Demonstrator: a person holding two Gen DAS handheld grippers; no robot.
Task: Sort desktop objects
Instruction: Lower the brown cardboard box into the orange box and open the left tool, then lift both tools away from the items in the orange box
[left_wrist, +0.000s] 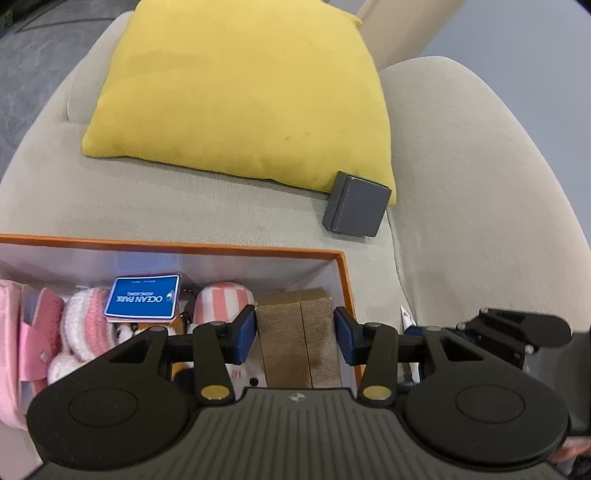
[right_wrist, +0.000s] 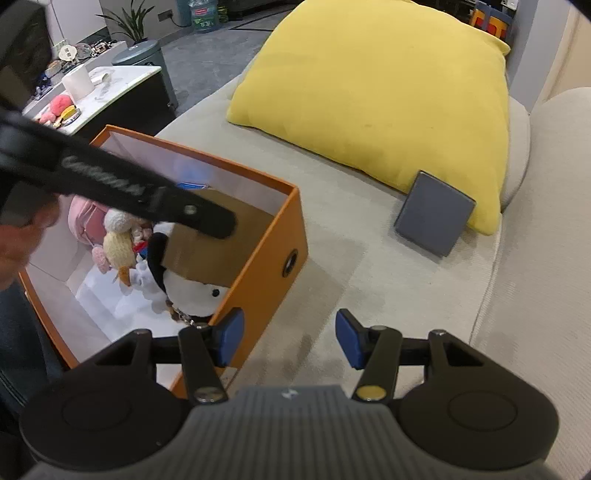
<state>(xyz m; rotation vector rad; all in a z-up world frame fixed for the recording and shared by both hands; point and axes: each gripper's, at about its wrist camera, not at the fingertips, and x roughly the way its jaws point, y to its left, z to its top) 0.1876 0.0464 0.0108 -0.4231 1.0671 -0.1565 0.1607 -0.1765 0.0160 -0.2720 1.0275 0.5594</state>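
Observation:
An orange storage box (left_wrist: 184, 244) sits on a beige sofa and holds pink plush toys (left_wrist: 85, 325), a blue Ocean Park card (left_wrist: 142, 301) and a gold cardboard box (left_wrist: 299, 336). My left gripper (left_wrist: 294, 334) is open over the box, its blue pads on either side of the gold box with small gaps. A grey square box (left_wrist: 356, 205) leans against the yellow cushion; it also shows in the right wrist view (right_wrist: 434, 218). My right gripper (right_wrist: 290, 341) is open and empty over the sofa seat beside the orange box (right_wrist: 266, 266). The left gripper's body (right_wrist: 147, 194) crosses that view above the gold box (right_wrist: 218, 236).
A large yellow cushion (right_wrist: 388, 96) lies at the back of the sofa. The sofa armrest (left_wrist: 480, 184) curves along the right. A white side table (right_wrist: 99, 92) with a paper roll and toys stands beyond the box, a grey bin behind it.

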